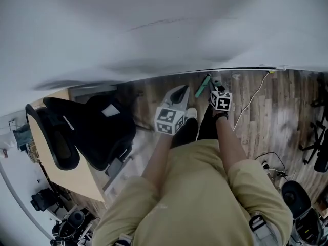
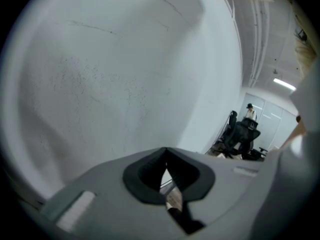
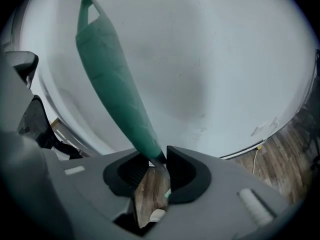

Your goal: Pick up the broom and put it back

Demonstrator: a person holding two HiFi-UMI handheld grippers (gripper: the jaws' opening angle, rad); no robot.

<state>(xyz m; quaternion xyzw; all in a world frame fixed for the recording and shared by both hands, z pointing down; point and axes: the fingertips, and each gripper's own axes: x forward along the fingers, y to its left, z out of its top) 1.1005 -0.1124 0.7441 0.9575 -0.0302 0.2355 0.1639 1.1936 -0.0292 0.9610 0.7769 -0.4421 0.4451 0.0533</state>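
The broom's green handle (image 3: 115,79) rises from between the right gripper's jaws toward the white wall, ending in a hanging loop. My right gripper (image 3: 159,159) is shut on the thin lower end of that handle. In the head view the handle (image 1: 203,85) shows as a short green bar just left of the right gripper (image 1: 215,82), close to the wall's base. The broom's head is hidden. My left gripper (image 1: 179,92) hangs beside it on the left, pointed at the wall; its jaws (image 2: 166,151) meet at the tips with nothing between them.
A white wall (image 1: 154,29) fills the space ahead. A black office chair (image 1: 87,132) and a wooden desk (image 1: 77,181) stand at the left. A white cable (image 1: 251,104) runs over the wood floor at the right, near black chair bases (image 1: 318,147).
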